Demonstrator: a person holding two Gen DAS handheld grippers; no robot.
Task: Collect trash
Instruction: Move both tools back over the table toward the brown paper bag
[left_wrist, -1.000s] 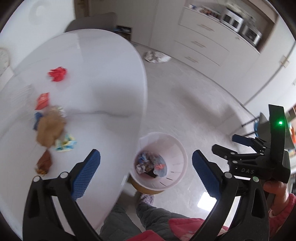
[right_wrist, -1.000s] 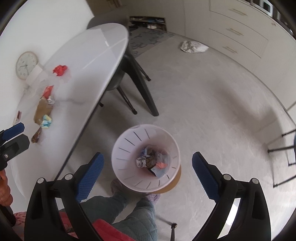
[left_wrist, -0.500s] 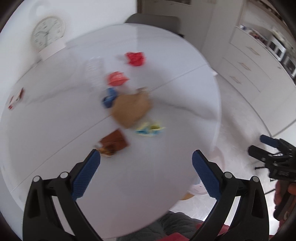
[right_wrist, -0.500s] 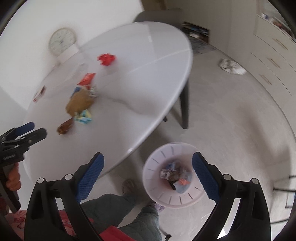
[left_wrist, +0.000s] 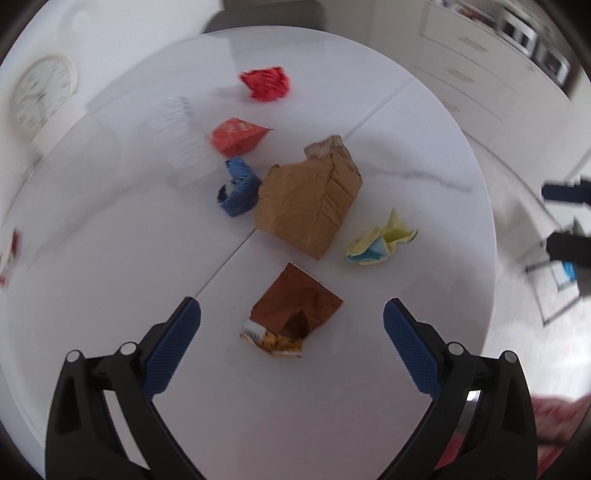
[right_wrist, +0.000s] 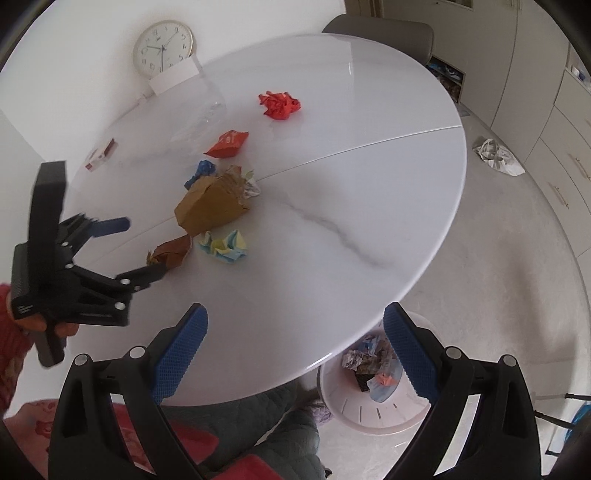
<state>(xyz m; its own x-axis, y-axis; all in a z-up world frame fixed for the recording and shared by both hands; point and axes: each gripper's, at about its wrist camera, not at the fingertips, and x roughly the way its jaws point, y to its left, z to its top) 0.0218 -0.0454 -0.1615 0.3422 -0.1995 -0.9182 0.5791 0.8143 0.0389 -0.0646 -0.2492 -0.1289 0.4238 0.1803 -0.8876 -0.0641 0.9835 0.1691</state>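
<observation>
Left gripper (left_wrist: 291, 325) over the table (left_wrist: 424, 155), jaws spread wide and empty. The brown wrapper (left_wrist: 295, 306) lies flat between the fingers, just ahead of the tips. Beyond it lie the paper bag (left_wrist: 310, 203), the yellow wad (left_wrist: 380, 240) off toward the right finger, and blue (left_wrist: 238, 188) and red (left_wrist: 266, 83) scraps farther out. Right gripper (right_wrist: 295, 332) likewise agape, holding nothing, with the bin (right_wrist: 369, 410) below near its right finger. Risk: the wrapper lies thin on glossy stone, so closing pads may slide over it or push it into the bag; the view is blurred, so alignment is uncertain.
</observation>
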